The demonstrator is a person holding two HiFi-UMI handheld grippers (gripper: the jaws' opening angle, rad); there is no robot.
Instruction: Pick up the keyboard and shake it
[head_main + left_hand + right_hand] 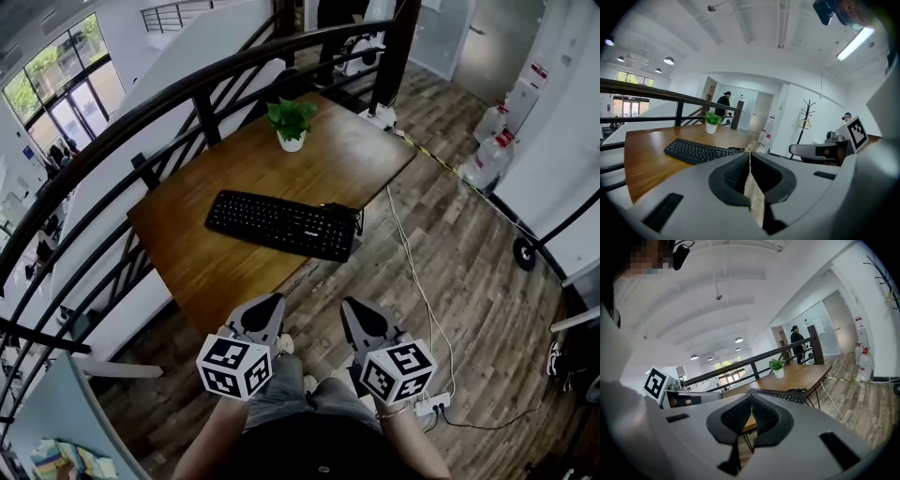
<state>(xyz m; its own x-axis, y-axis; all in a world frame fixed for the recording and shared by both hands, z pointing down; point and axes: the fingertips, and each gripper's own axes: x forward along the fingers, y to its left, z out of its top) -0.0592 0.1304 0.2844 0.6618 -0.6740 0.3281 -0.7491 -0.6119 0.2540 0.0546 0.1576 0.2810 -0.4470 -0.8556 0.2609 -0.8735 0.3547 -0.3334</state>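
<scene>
Black keyboard [281,225] flat on wooden table [192,258]; left tool [270,302], right tool [352,306] pressed together, empty.

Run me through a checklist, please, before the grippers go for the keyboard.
1. Keyboard lies flat and uncovered on the wooden table: ok.
2. Left gripper open for a grasp: not ok, jaws together, empty.
3. Right gripper open for a grasp: not ok, jaws together, empty.
4. Grippers at the keyboard: not ok, both short of the table's near edge.
5. Potted plant stands apart from the keyboard: ok.
6. Keyboard cable loose enough for lifting: cannot tell.
</scene>
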